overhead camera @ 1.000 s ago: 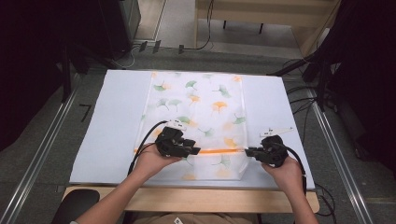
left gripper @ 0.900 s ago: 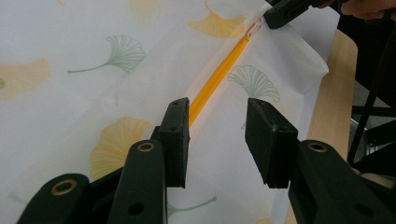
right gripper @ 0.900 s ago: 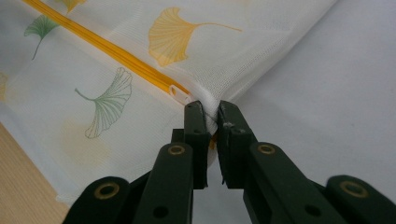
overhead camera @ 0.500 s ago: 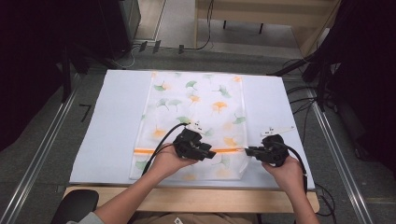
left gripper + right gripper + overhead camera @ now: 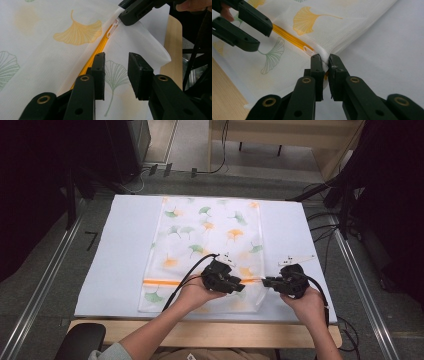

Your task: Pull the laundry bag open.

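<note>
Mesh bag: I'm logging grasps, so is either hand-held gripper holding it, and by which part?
The right hand-held gripper pinches the mesh bag at its edge, by the zipper's end. The left is open, holding nothing.

L gripper (image 5: 116,75) jaws apart — R gripper (image 5: 325,75) jaws pinched, tips nearly touching.

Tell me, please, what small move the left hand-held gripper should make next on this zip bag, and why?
Probably ease forward and close on the white zipper pull. The right hand-held gripper already pinches the bag's edge at the orange zipper's end, while the left hand-held gripper hovers open just short of the pull.
</note>
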`<state>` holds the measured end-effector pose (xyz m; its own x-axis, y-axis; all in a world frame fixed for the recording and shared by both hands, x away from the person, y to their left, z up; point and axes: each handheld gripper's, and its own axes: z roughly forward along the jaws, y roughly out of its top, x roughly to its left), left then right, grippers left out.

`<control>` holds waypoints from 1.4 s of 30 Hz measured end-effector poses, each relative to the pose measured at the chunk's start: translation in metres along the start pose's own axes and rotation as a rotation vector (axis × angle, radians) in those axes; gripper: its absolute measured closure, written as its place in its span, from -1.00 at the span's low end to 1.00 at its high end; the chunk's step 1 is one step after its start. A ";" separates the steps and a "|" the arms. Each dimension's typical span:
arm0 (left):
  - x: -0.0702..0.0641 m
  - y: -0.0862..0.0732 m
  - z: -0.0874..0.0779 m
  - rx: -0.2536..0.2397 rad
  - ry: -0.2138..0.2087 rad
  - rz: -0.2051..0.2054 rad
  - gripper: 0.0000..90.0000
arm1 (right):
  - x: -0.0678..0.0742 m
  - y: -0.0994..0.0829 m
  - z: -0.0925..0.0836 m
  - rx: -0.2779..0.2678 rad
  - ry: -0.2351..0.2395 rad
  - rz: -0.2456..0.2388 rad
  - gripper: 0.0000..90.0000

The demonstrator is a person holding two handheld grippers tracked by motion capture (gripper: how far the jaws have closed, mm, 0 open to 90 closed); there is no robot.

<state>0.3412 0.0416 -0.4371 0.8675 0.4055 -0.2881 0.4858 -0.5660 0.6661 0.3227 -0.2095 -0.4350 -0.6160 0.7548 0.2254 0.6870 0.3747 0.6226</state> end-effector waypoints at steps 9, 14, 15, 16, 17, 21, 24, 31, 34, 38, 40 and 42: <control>-0.002 0.008 0.019 0.025 -0.008 0.002 0.47 | 0.003 0.001 -0.002 -0.011 0.010 -0.024 0.89; -0.002 0.010 0.023 0.029 -0.004 -0.002 0.45 | 0.004 0.001 -0.003 -0.023 0.028 -0.053 0.89; -0.001 0.010 0.025 0.022 -0.007 -0.003 0.45 | 0.005 0.001 -0.004 -0.025 0.039 -0.063 0.89; -0.001 0.011 0.026 0.026 -0.009 0.002 0.45 | 0.006 0.001 -0.004 -0.025 0.041 -0.060 0.89; -0.001 0.011 0.027 0.025 -0.005 -0.004 0.45 | 0.006 0.001 -0.004 -0.027 0.042 -0.065 0.89; 0.000 0.011 0.030 0.017 -0.011 -0.013 0.45 | 0.007 0.002 -0.004 -0.030 0.046 -0.083 0.89; 0.001 0.011 0.031 0.001 -0.036 -0.008 0.45 | 0.008 0.002 -0.004 -0.033 0.056 -0.091 0.89; -0.002 0.012 0.033 0.001 -0.047 0.007 0.50 | 0.010 0.003 -0.004 -0.025 0.039 -0.099 0.89; -0.002 0.012 0.032 -0.009 -0.057 -0.005 0.59 | 0.011 0.003 -0.002 -0.020 0.037 -0.108 0.89; -0.001 0.014 0.034 0.007 -0.057 -0.021 0.63 | 0.013 0.004 -0.002 -0.018 0.042 -0.111 0.89; -0.001 0.014 0.035 0.005 -0.053 -0.016 0.65 | 0.014 0.004 -0.002 -0.017 0.046 -0.113 0.89; -0.001 0.015 0.035 0.010 -0.042 -0.018 0.68 | 0.014 0.004 -0.002 -0.016 0.045 -0.113 0.89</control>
<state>0.3510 0.0078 -0.4510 0.8622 0.3852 -0.3289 0.5023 -0.5660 0.6537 0.3161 -0.1985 -0.4280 -0.7060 0.6833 0.1865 0.6064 0.4471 0.6575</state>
